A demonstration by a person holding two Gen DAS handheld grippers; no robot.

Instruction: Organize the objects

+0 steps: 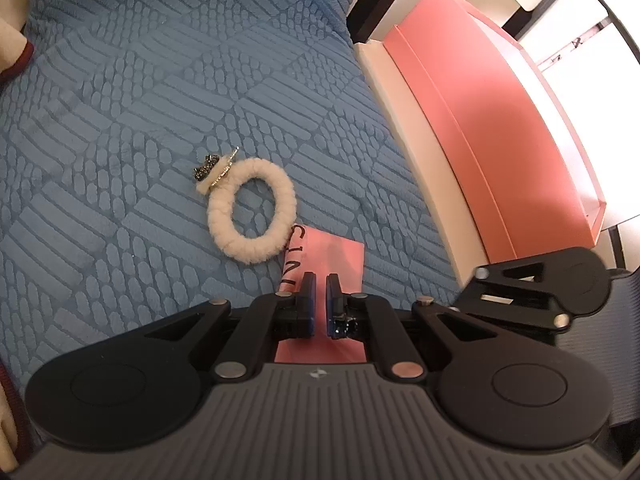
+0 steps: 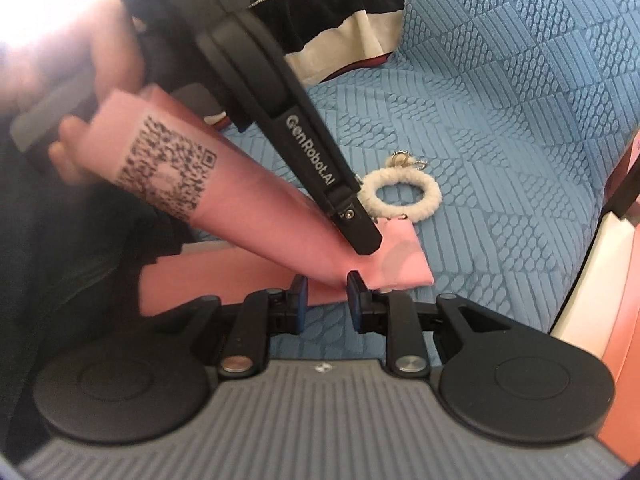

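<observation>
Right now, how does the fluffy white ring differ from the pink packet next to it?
The fluffy white ring is round, furry and open in the middle; the pink packet is flat, smooth and straight-edged. The ring lies loose on the blue cover; the packet is pinched in the left tongs. The ring carries a dark charm; the packet carries print. Both are small.

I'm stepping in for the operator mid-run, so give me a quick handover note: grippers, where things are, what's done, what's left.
Left gripper: shut on the pink pouch, holding it above the blue bedspread.
Right gripper: partly open around the pouch's lower edge; grip cannot be confirmed.
Fluffy white hair tie: loose on the bedspread, just beyond the pouch.
Pink box: open at the bed's edge.
Done: pouch picked up.
Left: probably stow the hair tie and pouch.
</observation>
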